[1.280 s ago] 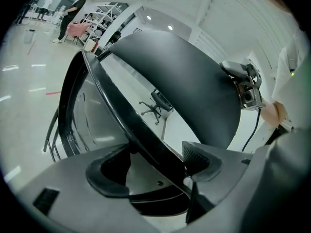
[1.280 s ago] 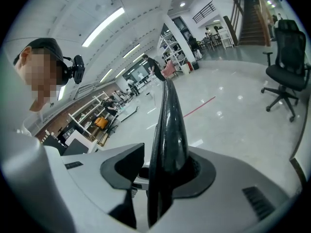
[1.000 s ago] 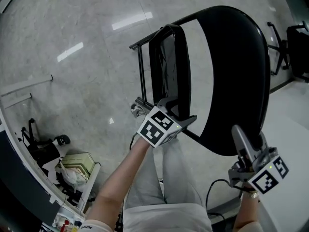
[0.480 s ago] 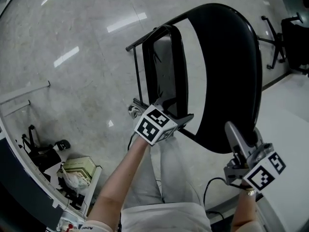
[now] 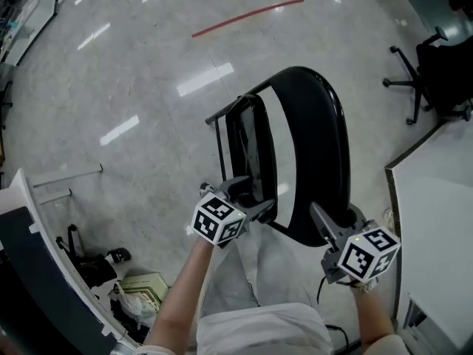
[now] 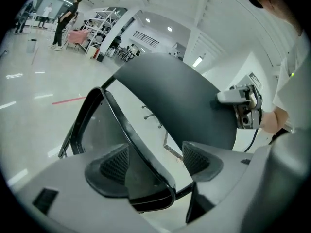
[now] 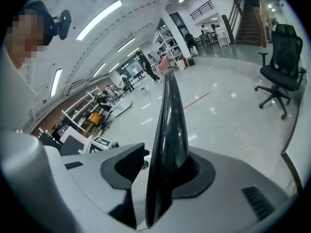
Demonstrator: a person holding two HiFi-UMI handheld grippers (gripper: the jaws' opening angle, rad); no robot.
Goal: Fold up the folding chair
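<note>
Black folding chair with thin metal frame (image 5: 218, 135) stands on glossy grey floor (image 5: 126, 65), close before person. Black seat panel (image 5: 255, 150) tipped near upright beside curved black backrest (image 5: 325, 146). Left gripper (image 6: 155, 164): jaws apart, straddling seat's front rim, one pad clear of it. Right gripper (image 7: 165, 174): jaws clamped on backrest's top edge.

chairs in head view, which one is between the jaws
The black folding chair at centre, between left gripper and right gripper jaws; the wheeled office chair stands apart, upper right.
</note>
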